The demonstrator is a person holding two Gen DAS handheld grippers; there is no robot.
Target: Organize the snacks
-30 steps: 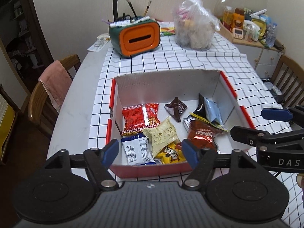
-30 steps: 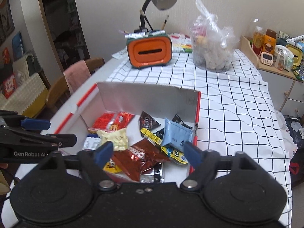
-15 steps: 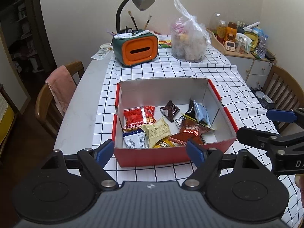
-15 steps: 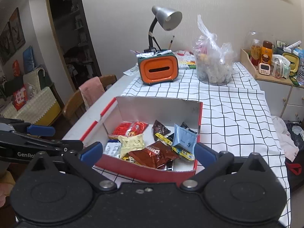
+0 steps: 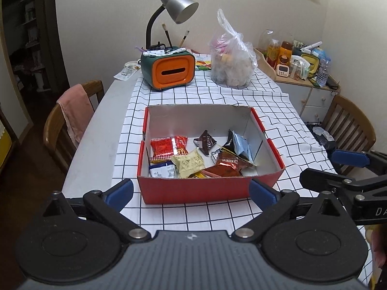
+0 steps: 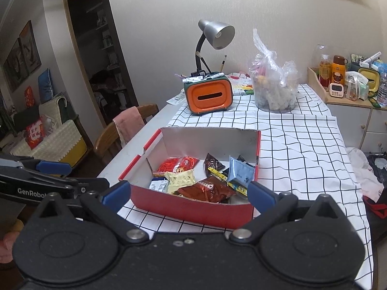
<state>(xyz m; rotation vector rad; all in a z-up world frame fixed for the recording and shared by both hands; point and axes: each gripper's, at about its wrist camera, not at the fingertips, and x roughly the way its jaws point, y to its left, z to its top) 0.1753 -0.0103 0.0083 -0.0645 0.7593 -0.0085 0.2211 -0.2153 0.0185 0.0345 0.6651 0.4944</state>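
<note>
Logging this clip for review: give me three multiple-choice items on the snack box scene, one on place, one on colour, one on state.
1. Where are the snack packets?
A. inside the red box
B. on the chair
C. on the cabinet

2. What colour is the front of the tissue holder?
A. blue
B. orange
C. white

3. How do both claws stand?
A. shut on packets
B. open and empty
C. gripping the lamp

Key: A, all lie within the red box; B, orange face; B, left claw and right claw spread wide, nothing between.
</note>
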